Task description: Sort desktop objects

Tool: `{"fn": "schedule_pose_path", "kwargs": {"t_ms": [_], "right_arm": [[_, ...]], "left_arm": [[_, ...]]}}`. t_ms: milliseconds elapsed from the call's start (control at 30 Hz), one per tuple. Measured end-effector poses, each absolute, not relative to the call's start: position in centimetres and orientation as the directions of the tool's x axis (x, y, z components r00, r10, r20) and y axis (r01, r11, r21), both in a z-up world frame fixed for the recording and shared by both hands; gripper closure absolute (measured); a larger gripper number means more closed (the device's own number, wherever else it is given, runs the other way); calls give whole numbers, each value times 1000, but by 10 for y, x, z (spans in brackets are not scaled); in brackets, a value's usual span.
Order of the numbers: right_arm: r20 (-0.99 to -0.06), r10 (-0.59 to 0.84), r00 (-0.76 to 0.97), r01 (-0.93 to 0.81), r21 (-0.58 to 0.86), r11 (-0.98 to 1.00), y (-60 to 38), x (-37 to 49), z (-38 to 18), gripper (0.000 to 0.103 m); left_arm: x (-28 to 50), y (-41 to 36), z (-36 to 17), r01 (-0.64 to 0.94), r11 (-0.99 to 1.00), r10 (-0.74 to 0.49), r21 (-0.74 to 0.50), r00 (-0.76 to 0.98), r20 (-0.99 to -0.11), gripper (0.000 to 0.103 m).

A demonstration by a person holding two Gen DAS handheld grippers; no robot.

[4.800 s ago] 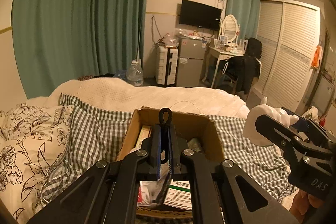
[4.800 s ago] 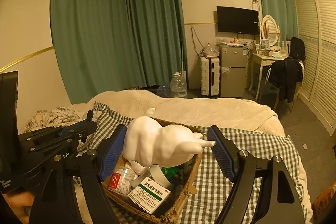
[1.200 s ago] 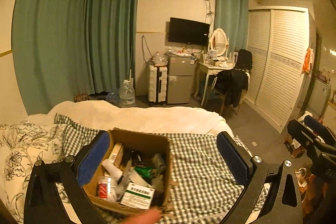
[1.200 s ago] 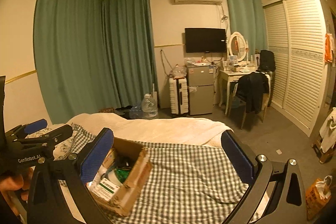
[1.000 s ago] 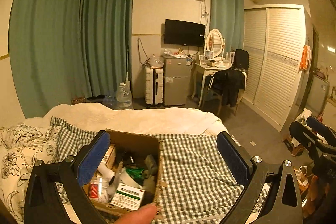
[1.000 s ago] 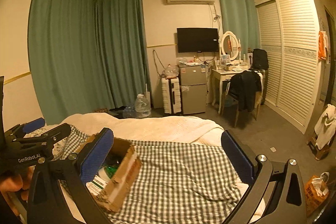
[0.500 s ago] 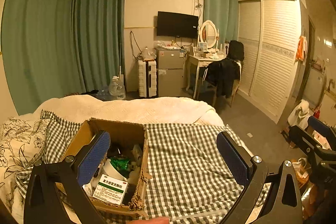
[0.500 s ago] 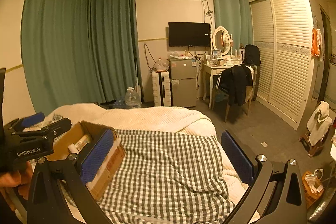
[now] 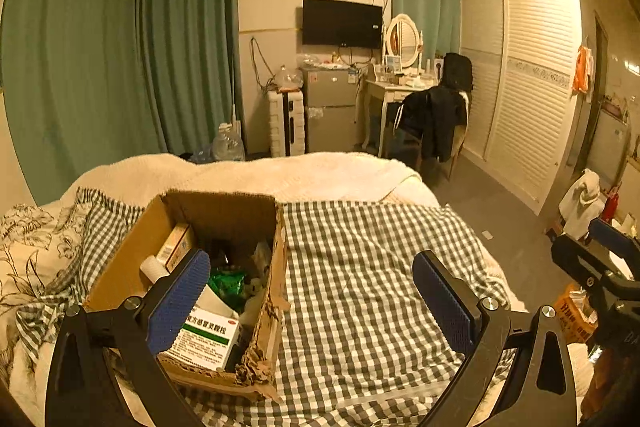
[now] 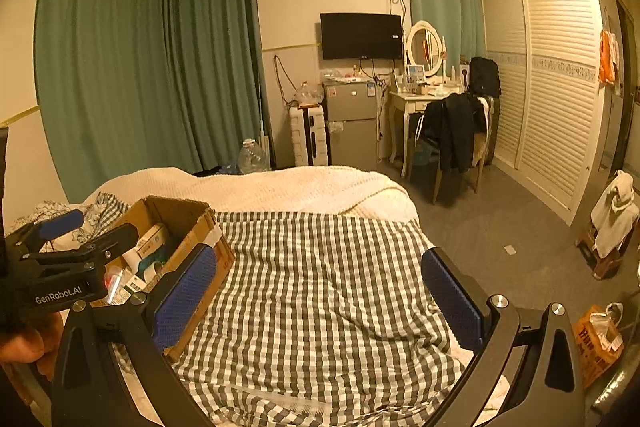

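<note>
Both the left gripper point(image 9: 312, 301) and the right gripper point(image 10: 320, 297) hang with jaws wide apart and hold nothing, probably because the sorting is finished. The cardboard box point(image 9: 132, 259) stands at the near left on the checked blanket point(image 9: 360, 287), already filled with a medicine box point(image 9: 206, 337) and other small things, so they stay together in one place

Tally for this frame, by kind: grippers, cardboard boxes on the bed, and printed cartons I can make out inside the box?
Grippers: 2, the left gripper and the right gripper, both open and empty
Cardboard box: 1
Printed cartons: 2, the green-and-white carton and the carton at the left wall
Total: 5; the other contents are too jumbled to count.
</note>
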State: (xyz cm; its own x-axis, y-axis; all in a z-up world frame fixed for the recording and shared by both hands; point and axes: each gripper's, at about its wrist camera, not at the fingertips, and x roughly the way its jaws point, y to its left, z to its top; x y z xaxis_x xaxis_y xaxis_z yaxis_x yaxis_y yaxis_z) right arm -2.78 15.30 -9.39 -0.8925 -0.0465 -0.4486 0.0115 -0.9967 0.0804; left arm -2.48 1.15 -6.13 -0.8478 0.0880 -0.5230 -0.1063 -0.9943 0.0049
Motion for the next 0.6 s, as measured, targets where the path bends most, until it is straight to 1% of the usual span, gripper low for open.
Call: {"fn": "schedule_pose_path", "kwargs": {"t_ms": [300,600], "right_arm": [[-482,-50,-875,3,99,-995,153,-34,-112,0],[-482,-54,-874,5,103,-995,150,-36,-112,0]], "left_arm": [[-28,13,-75,-100,-995,74,18,-835,-545,0],[-27,10,-75,-110,-994,91,3,-834,-545,0]]}}
